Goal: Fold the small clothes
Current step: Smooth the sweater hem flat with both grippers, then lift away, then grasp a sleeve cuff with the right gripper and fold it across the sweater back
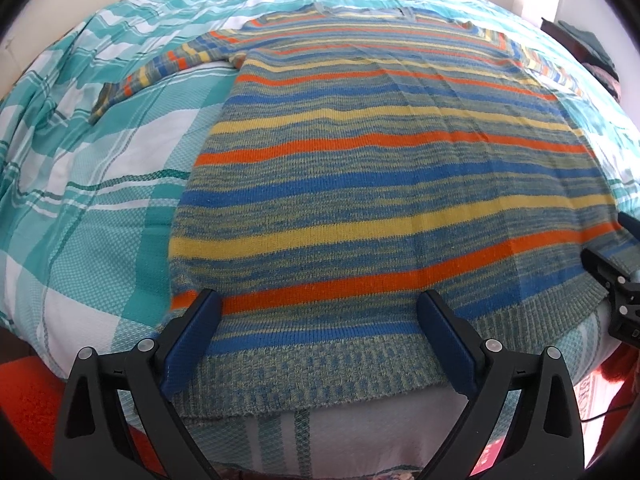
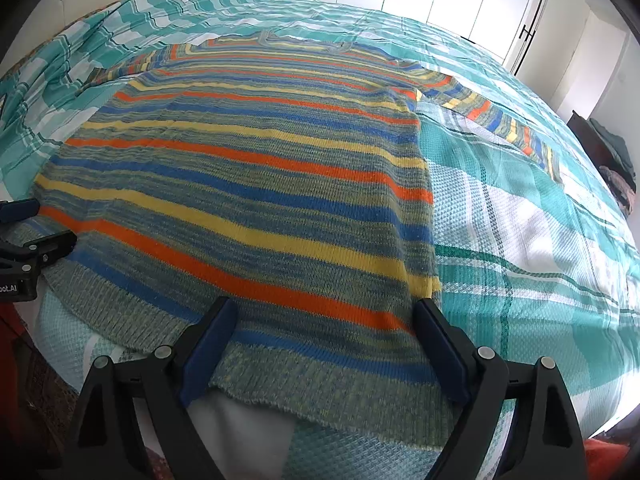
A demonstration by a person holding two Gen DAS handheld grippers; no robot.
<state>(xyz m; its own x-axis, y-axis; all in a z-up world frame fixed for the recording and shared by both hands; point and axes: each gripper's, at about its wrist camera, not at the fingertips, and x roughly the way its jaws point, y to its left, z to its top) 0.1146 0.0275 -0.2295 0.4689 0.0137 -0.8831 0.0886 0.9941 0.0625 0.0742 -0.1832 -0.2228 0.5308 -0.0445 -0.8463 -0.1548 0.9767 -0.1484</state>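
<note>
Nearest the camera in both wrist views lies the ribbed hem (image 1: 304,376) of a striped knitted sweater (image 1: 360,184), with gripper fingers standing over it. The sweater, in bands of orange, yellow, blue and mottled green, is spread flat and face up on a bed (image 1: 100,200) covered by a teal and white checked bedspread. Its hem reaches the near edge of the bed and its neckline points away. Its 2 sleeves stretch outward: the left sleeve (image 1: 160,72) angles off to the left in the left wrist view, and the right sleeve (image 2: 516,128) runs off to the right in the right wrist view.

The left gripper (image 1: 320,340) hovers over the hem's left part with its fingers wide apart, nothing pinched between them. The right gripper (image 2: 324,344) hovers over the hem's right corner, fingers likewise spread and clamped on nothing.

The step in hand looks like the first fold, not yet begun. To do it well, each gripper would probably need to pinch both knit layers at a matching point, lift evenly, and keep the stripes aligned so the fold lands square. The loose knit may stretch or sag if pulled unevenly.
</note>
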